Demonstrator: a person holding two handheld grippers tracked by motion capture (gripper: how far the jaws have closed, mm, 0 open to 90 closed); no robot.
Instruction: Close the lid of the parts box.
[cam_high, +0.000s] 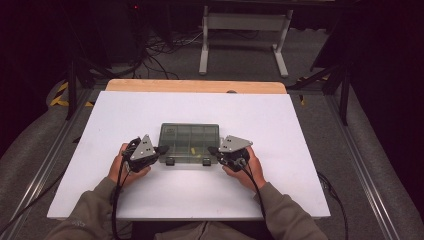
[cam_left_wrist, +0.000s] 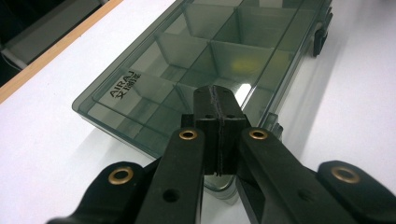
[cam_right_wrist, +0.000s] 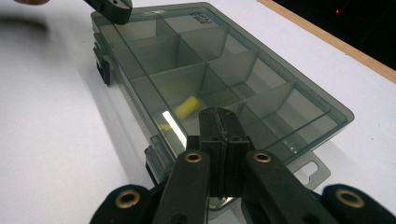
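two hands come in from the bottom, one claw in each. big white table (cam_high: 280, 130) has lots of free room all around, with a wood edge at the back. smoky plastic box (cam_high: 190, 142) sits near the front, lid down. left claw (cam_high: 162, 149) and right claw (cam_high: 212, 149) are both squeezed together, holding nothing, tips at the box's two ends. small yellow thing (cam_right_wrist: 187, 106) lies inside.

organiser box (cam_left_wrist: 205, 65) far end cut off
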